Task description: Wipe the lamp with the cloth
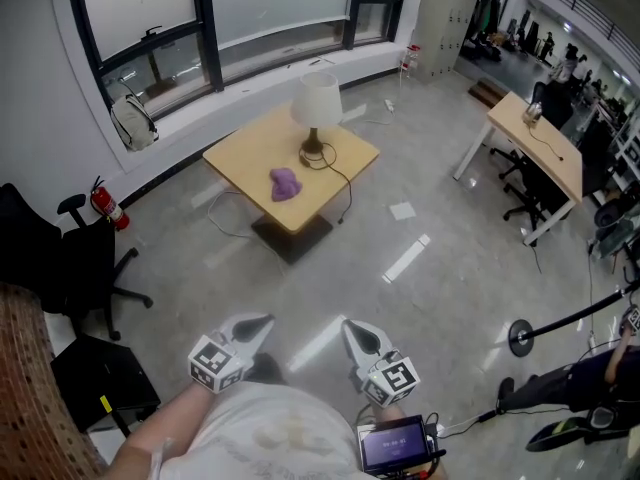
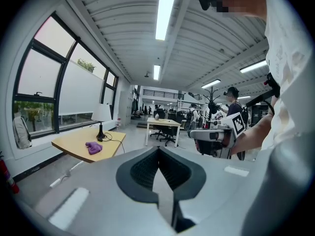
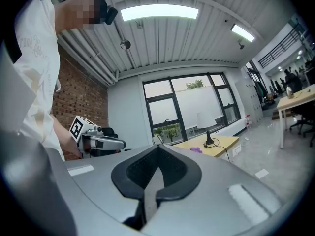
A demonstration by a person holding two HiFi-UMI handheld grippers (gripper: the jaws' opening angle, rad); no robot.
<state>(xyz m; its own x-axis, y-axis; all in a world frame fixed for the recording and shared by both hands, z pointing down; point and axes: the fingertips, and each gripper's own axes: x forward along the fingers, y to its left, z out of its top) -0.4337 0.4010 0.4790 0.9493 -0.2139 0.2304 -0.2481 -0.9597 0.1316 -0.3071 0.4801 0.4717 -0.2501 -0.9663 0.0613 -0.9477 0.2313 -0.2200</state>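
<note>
A white-shaded lamp [image 1: 316,104] on a dark base stands on a light wooden table [image 1: 240,146] across the room. A crumpled purple cloth [image 1: 285,183] lies on the table just in front of it. Both grippers are held close to my body, far from the table. My left gripper [image 1: 256,326] and my right gripper [image 1: 357,336] are shut with nothing in them. The left gripper view shows the lamp [image 2: 101,114] and cloth [image 2: 93,147] far off at left. In the right gripper view the lamp [image 3: 205,122] and cloth [image 3: 196,150] are small at right.
A black office chair [image 1: 88,258], a red fire extinguisher [image 1: 104,205] and a black box [image 1: 98,379] are at the left. A backpack [image 1: 133,121] leans on the window ledge. A second desk [image 1: 540,140] and a stand base [image 1: 520,337] are at the right. The lamp's cable trails off the table.
</note>
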